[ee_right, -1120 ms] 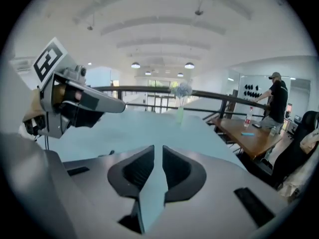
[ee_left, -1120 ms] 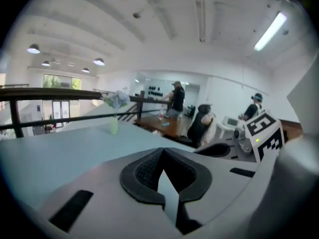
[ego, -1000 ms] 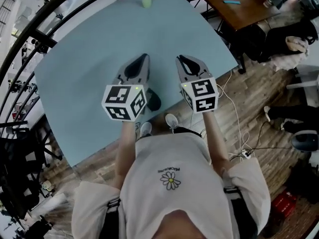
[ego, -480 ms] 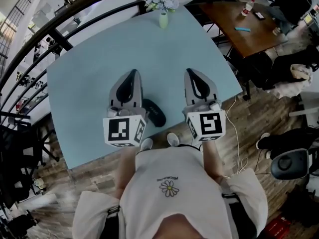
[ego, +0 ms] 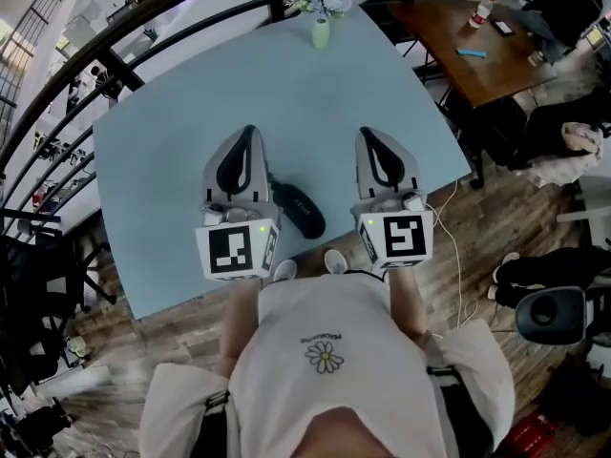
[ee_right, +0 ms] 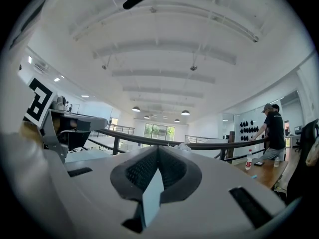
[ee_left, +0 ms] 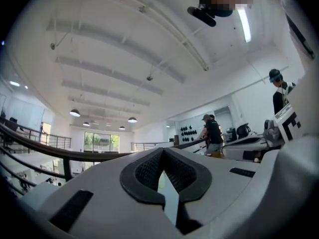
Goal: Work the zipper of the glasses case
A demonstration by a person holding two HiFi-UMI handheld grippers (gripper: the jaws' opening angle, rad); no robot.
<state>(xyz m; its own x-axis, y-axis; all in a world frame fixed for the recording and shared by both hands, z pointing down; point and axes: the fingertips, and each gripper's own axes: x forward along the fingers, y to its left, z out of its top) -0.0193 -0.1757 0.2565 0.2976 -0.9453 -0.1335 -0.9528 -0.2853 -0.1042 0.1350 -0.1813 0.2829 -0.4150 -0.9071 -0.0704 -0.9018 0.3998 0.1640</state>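
Observation:
The black glasses case [ego: 298, 210] lies on the light blue table [ego: 162, 151] near its front edge, between the two grippers and partly hidden by the left one. My left gripper [ego: 249, 133] is held above the table just left of the case, jaws shut and empty. My right gripper [ego: 368, 135] hovers to the right of the case, also shut with nothing in it. In the left gripper view the closed gripper [ee_left: 163, 151] points out at the room and ceiling; the right gripper [ee_right: 158, 149] does the same. Neither gripper view shows the case.
A small vase of flowers [ego: 322, 29] stands at the table's far edge. A dark railing [ego: 115, 65] curves round the back and left. To the right are a brown table [ego: 477, 46] with a bottle [ego: 484, 10], an office chair [ego: 552, 315] and a floor cable [ego: 456, 246].
The head view has swung, so the table's far edge and vase now show fully. The case shows more fully between the grippers. Both grippers stay shut and keep their spacing.

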